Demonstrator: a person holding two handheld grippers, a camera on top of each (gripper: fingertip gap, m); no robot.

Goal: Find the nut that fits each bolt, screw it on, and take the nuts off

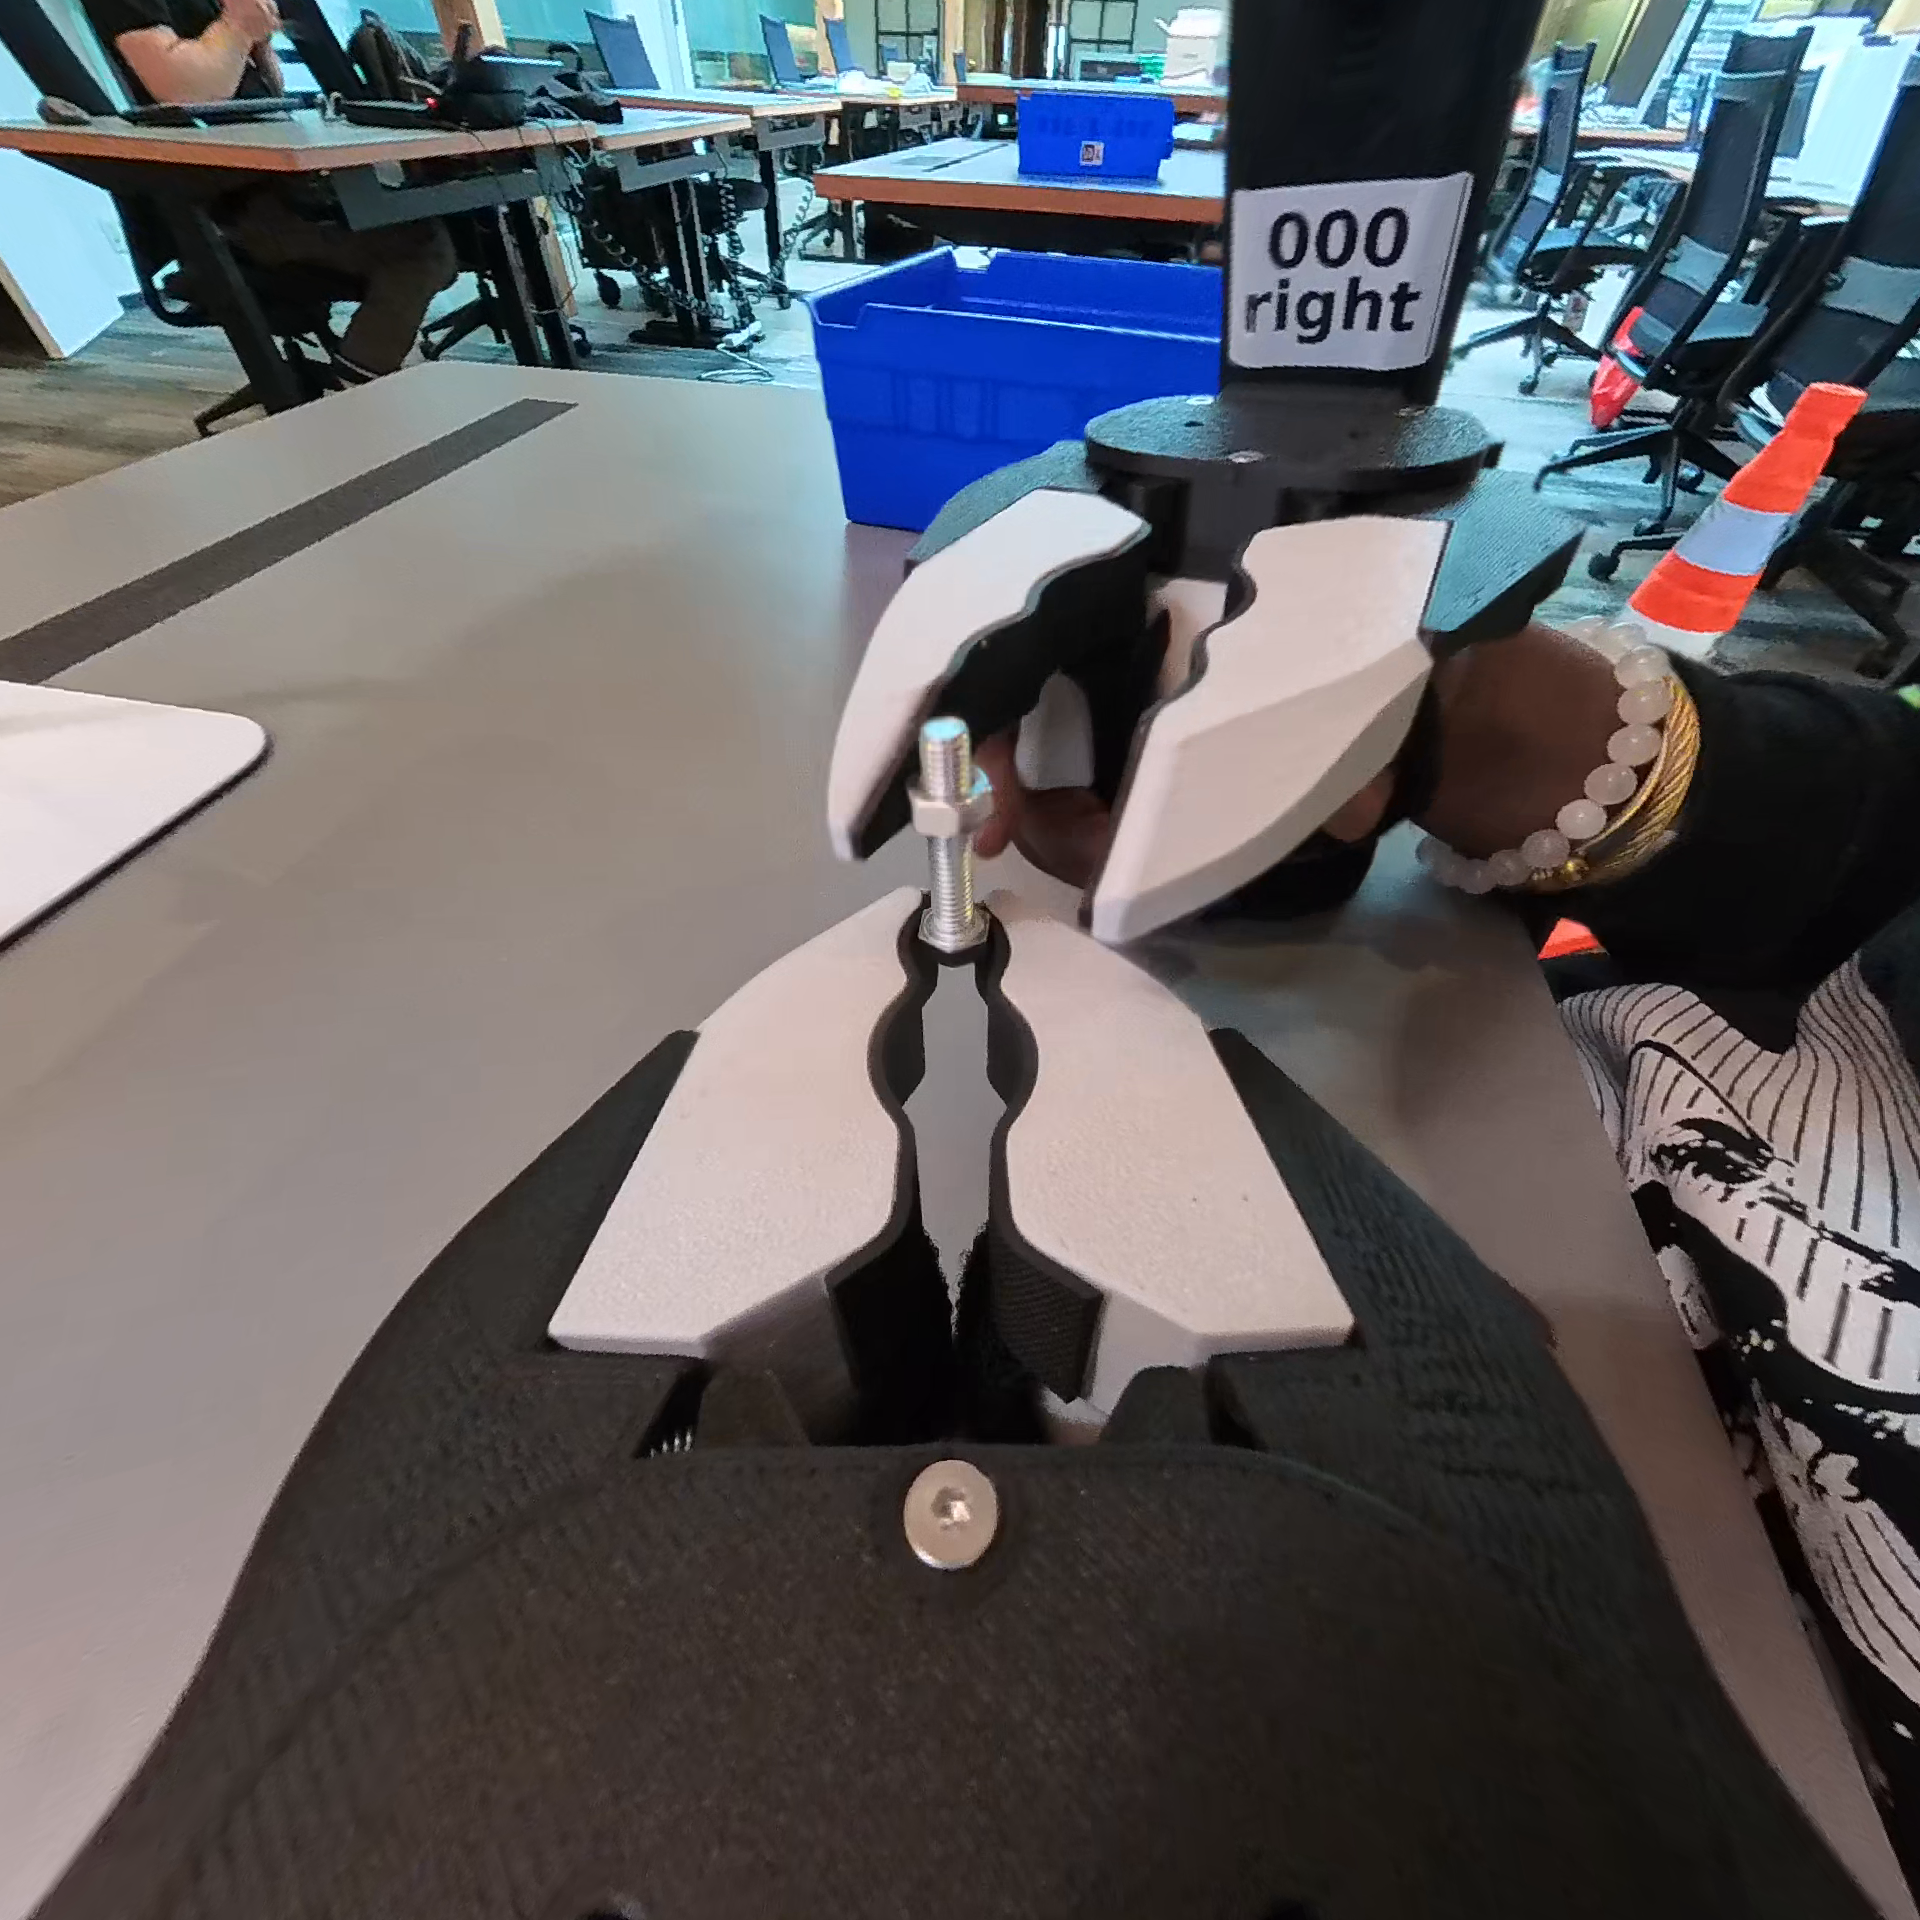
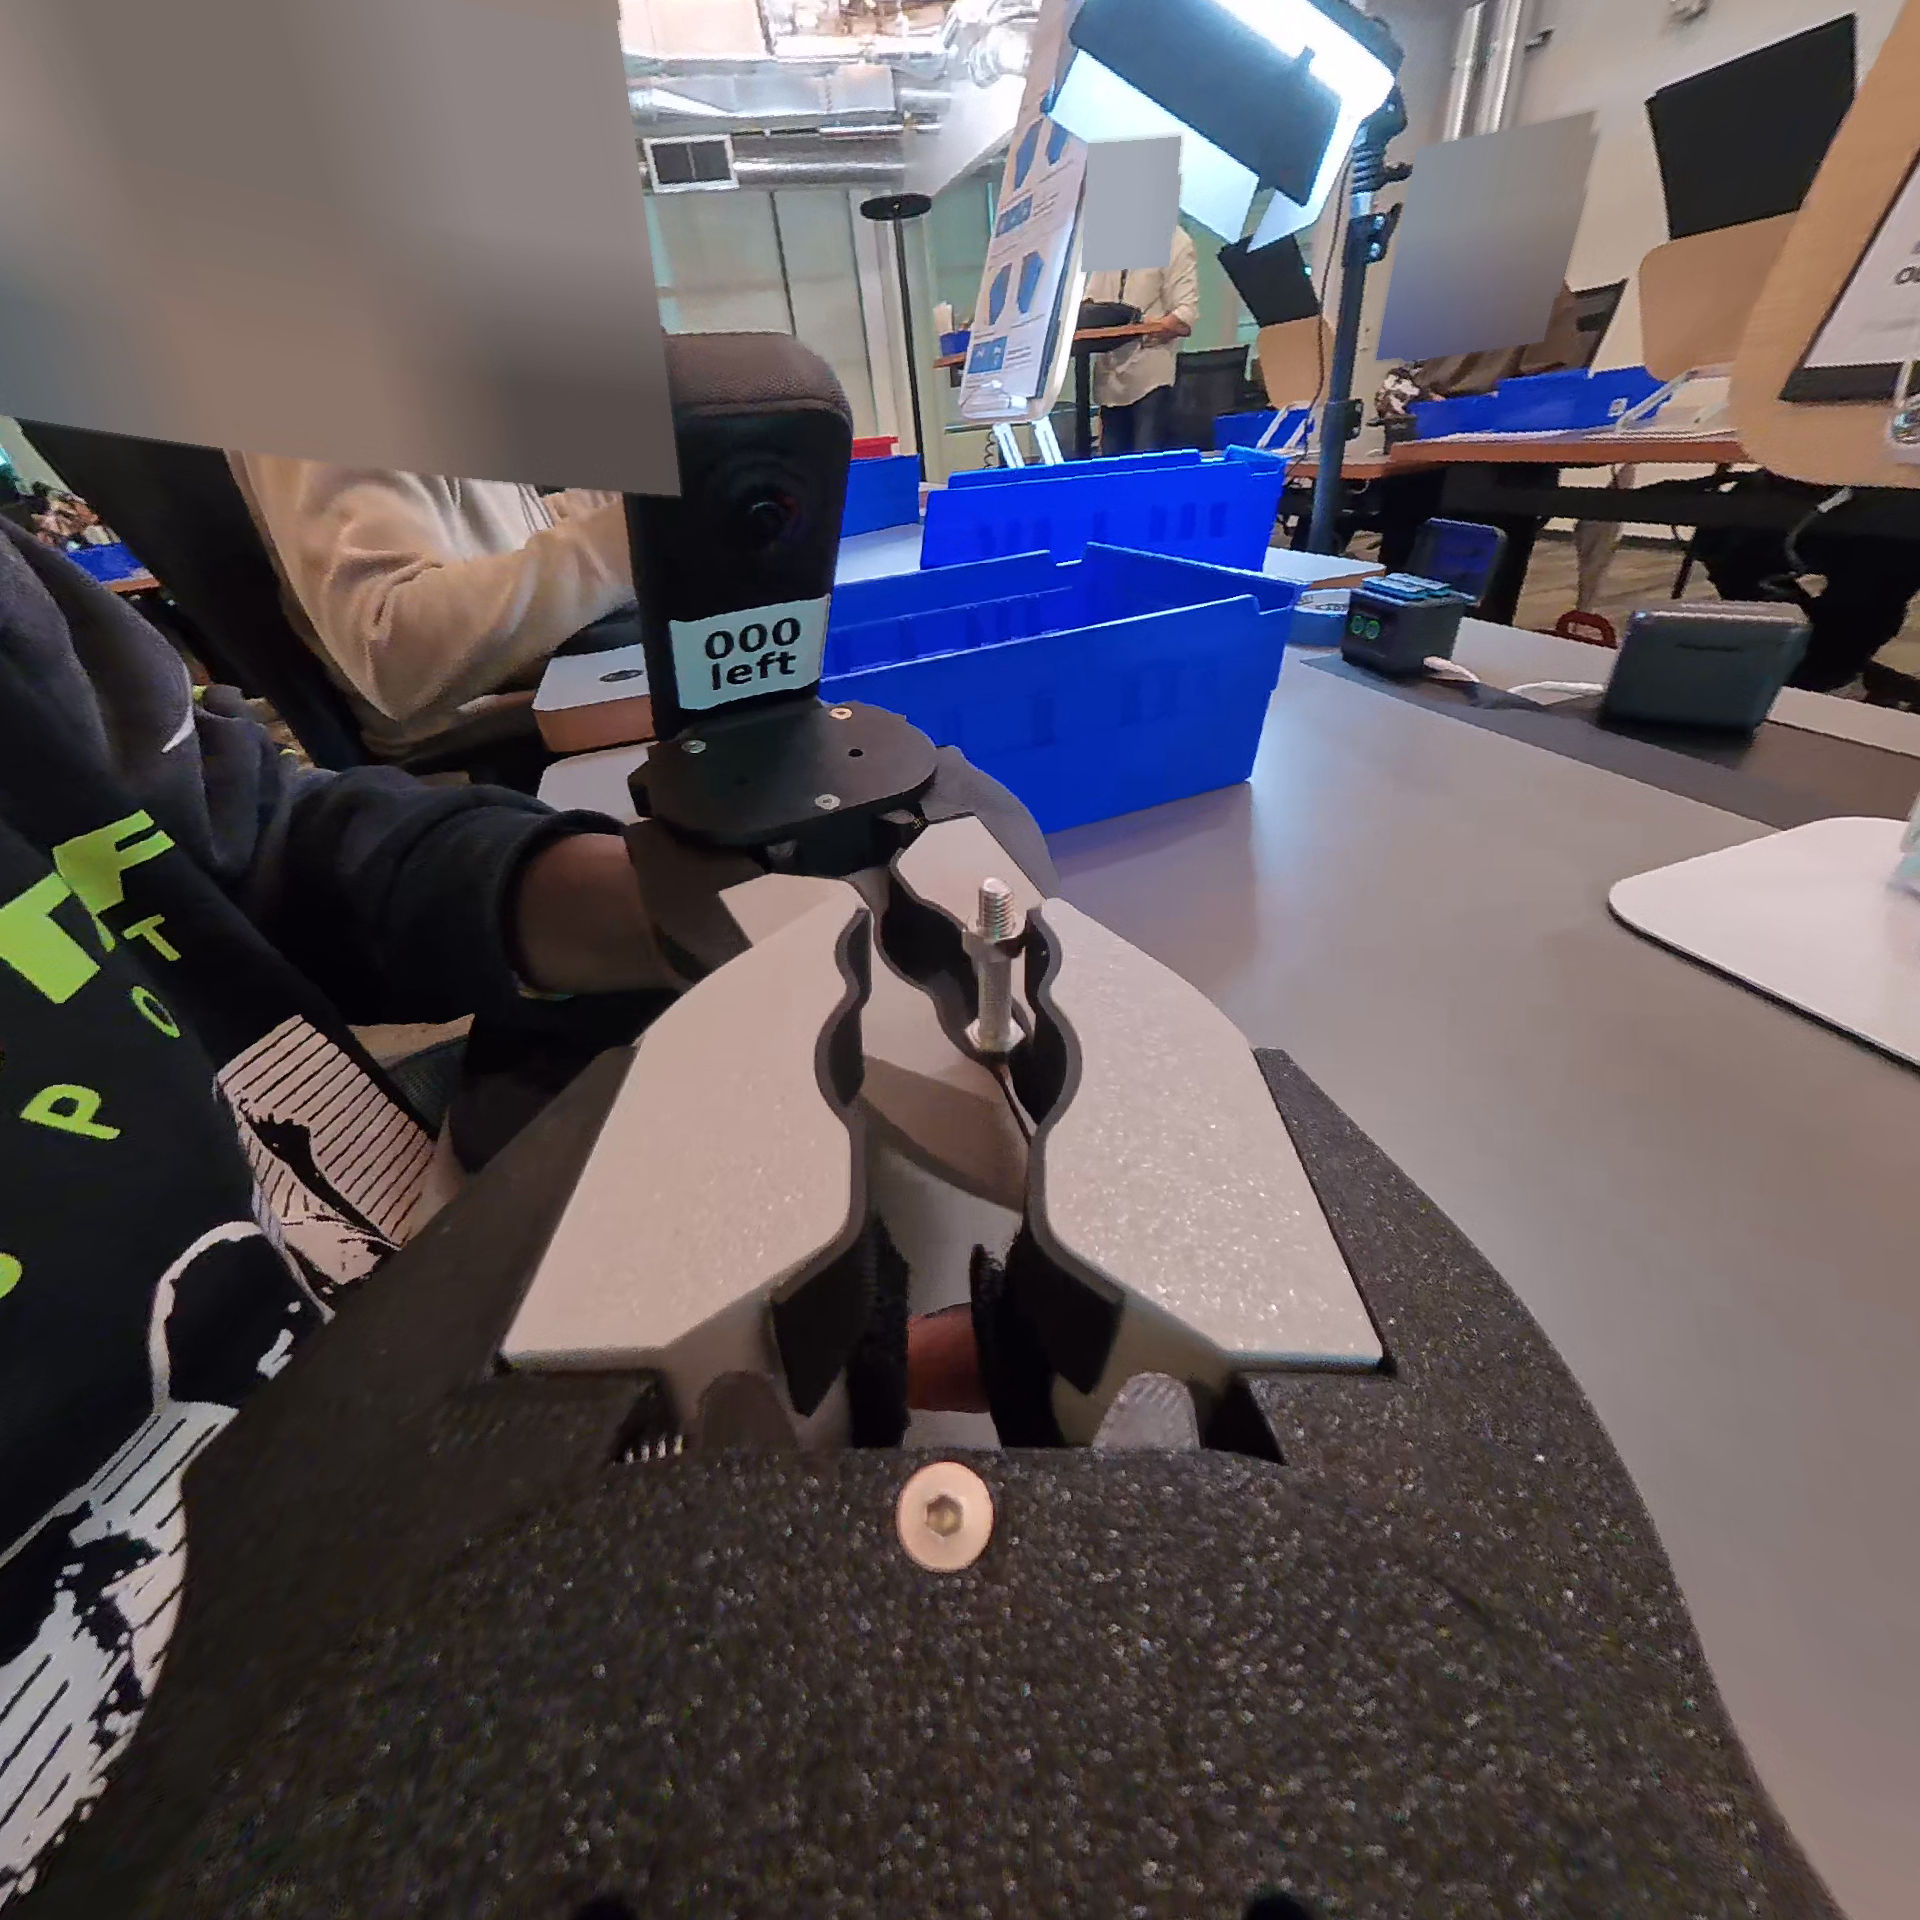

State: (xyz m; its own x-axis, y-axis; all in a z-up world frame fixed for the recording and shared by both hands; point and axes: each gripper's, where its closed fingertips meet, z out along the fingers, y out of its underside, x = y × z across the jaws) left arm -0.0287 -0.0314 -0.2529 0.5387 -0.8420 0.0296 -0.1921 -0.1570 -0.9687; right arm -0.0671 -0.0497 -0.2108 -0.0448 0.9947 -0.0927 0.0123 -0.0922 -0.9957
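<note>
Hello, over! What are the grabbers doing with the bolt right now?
Left hand-held gripper shut on bolt base, bolt upright. Right hand-held gripper open, beside nut on the threads. Nothing blocking.

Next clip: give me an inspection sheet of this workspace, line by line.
Surface: grey table, dark strip across it.
Job's things: bolt upright, head pinched at the fingertips; nut threaded partway down the shaft.
Clutter: white pad, blue bins.
Grippers: left claw shut on bolt; right claw open beside the nut, not gripping.
Cables: nothing seen on this table.
Surroundings: office desks, chairs, orange cone, seated people.
</note>
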